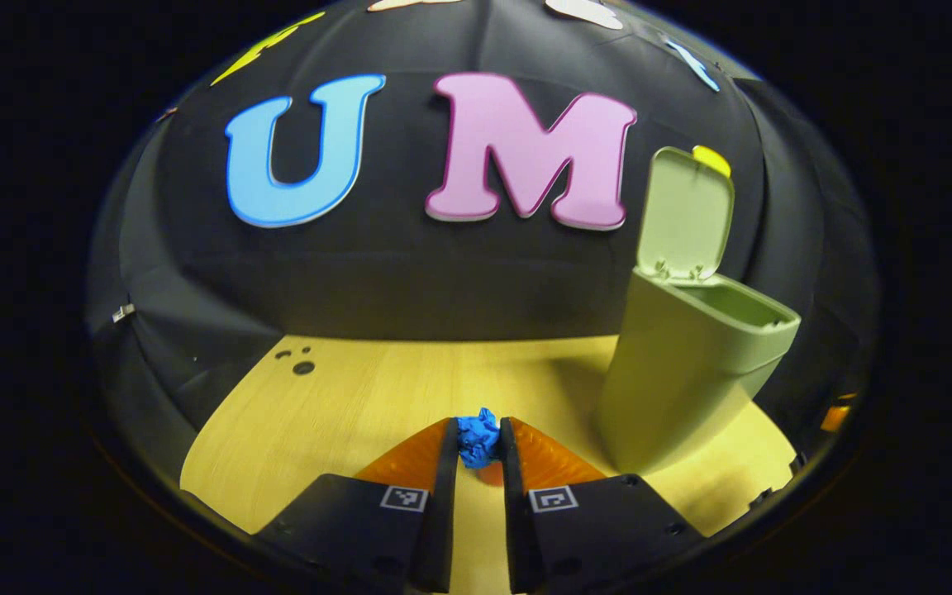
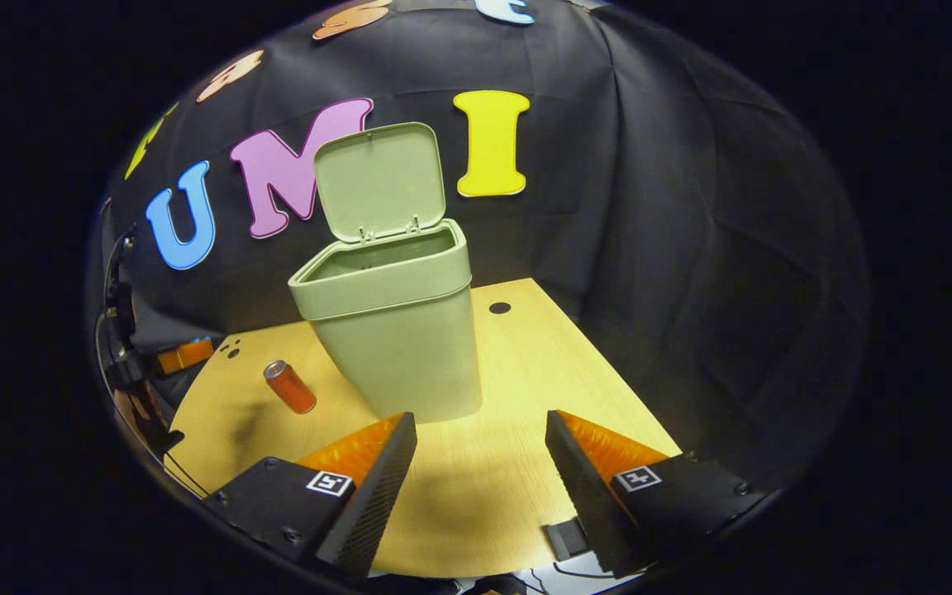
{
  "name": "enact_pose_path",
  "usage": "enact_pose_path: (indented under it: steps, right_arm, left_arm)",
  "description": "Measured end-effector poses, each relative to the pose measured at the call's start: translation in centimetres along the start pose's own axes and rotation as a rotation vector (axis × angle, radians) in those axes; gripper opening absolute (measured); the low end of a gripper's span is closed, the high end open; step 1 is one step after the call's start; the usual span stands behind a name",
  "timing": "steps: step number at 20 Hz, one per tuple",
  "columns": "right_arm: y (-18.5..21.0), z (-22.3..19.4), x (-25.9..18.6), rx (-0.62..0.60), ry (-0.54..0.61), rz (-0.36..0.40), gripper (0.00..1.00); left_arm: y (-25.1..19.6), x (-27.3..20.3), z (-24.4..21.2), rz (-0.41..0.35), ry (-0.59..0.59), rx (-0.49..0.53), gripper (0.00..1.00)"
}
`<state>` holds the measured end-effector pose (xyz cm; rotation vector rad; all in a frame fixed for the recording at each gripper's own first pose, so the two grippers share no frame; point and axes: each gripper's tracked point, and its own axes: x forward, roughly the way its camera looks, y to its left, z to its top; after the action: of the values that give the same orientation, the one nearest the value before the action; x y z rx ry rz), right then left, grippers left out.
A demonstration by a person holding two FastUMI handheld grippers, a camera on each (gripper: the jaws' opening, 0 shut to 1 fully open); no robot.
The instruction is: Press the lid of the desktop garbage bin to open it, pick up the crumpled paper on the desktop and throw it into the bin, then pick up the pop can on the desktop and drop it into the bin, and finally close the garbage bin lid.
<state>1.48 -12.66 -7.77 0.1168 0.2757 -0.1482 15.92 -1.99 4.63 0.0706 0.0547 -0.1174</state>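
The bin (image 2: pixel 397 330) stands on the surface (image 2: pixel 509 463), lid (image 2: pixel 378 180) upright to receive trash. The can (image 2: pixel 289 386) lies beside it. The left gripper (image 1: pixel 477 446) fingers pinch the crumpled paper (image 1: pixel 477 436); the right gripper (image 2: pixel 480 450) waits, fingers spread wide and empty.

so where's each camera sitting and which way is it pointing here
Left gripper view: rides on the left gripper, low over the wooden table, looking toward the booth wall; its own jaws are closed on the blue crumpled paper, with the bin to the right.
Right gripper view: rides on the right gripper, higher, looking down across the table at the bin and the pop can; its own jaws stand open and empty.
Shared: the green bin with its lid up, and the table.
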Motion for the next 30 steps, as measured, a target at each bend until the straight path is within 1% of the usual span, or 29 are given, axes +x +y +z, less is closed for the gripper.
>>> enact_pose_path:
  steps: [2, 3, 6, 9, 10, 11, 13, 15, 18, 19, 20, 22, 24, 25, 26, 29, 30]
  right_arm:
    - [-0.6, -0.2, 0.6, 0.007, 0.009, 0.016, 0.99]
    - [-0.8, -0.3, 0.9, 0.011, 0.010, 0.024, 0.99]
    - [-1.5, -0.3, 1.6, 0.014, 0.016, 0.041, 0.99]
    - [-2.2, -0.2, 2.2, 0.015, 0.023, 0.056, 0.99]
    - [-2.3, -0.3, 2.4, 0.016, 0.029, 0.063, 0.99]
    - [-2.4, -0.4, 2.6, 0.017, 0.033, 0.069, 0.99]
    - [-2.7, -0.4, 2.9, 0.021, 0.041, 0.083, 0.99]
    - [-2.9, -0.4, 3.1, 0.018, 0.046, 0.098, 0.99]
    - [-3.2, -0.7, 3.4, 0.007, 0.056, 0.118, 0.99]
    - [-3.3, -1.0, 3.5, 0.007, 0.064, 0.125, 0.99]
    - [-3.3, -1.3, 3.6, 0.009, 0.071, 0.133, 0.99]
    - [-3.5, -1.4, 3.8, 0.008, 0.083, 0.142, 0.99]
    - [-3.7, -1.6, 3.6, -0.007, 0.084, 0.148, 0.99]
    - [-3.6, -1.7, 3.7, -0.013, 0.085, 0.156, 0.99]
    - [-3.6, -1.7, 3.6, -0.017, 0.087, 0.163, 0.99]
    - [-3.4, -1.9, 3.7, -0.009, 0.090, 0.174, 0.99]
    - [-3.3, -1.9, 3.8, -0.006, 0.088, 0.178, 0.99]
  left_arm:
    - [-3.4, -0.2, 2.4, -0.056, -0.030, 0.009, 0.29]
    - [-5.1, -0.1, 3.6, -0.084, -0.047, 0.016, 0.30]
    - [-10.2, 0.6, 6.4, -0.157, -0.090, 0.037, 0.30]
    - [-15.5, 1.8, 8.1, -0.231, -0.113, 0.041, 0.30]
    - [-17.0, 2.2, 8.4, -0.252, -0.120, 0.051, 0.28]
    - [-18.6, 2.6, 8.7, -0.271, -0.126, 0.062, 0.30]
    - [-21.3, 3.6, 8.9, -0.303, -0.128, 0.081, 0.30]
    - [-23.2, 4.2, 8.3, -0.313, -0.107, 0.094, 0.30]
    - [-25.1, 5.6, 7.9, -0.326, -0.095, 0.085, 0.30]
    - [-25.5, 5.9, 7.7, -0.322, -0.091, 0.084, 0.33]
    - [-25.8, 6.2, 7.5, -0.315, -0.089, 0.088, 0.32]
    - [-26.0, 6.7, 7.7, -0.301, -0.091, 0.108, 0.36]
    - [-26.2, 6.8, 7.6, -0.295, -0.092, 0.120, 0.39]
    - [-26.4, 6.7, 7.6, -0.298, -0.092, 0.117, 0.44]
    - [-26.4, 6.7, 7.6, -0.292, -0.097, 0.114, 0.46]
    - [-25.9, 7.1, 7.5, -0.268, -0.110, 0.106, 0.86]
    - [-25.3, 6.2, 7.9, -0.259, -0.117, 0.103, 0.99]
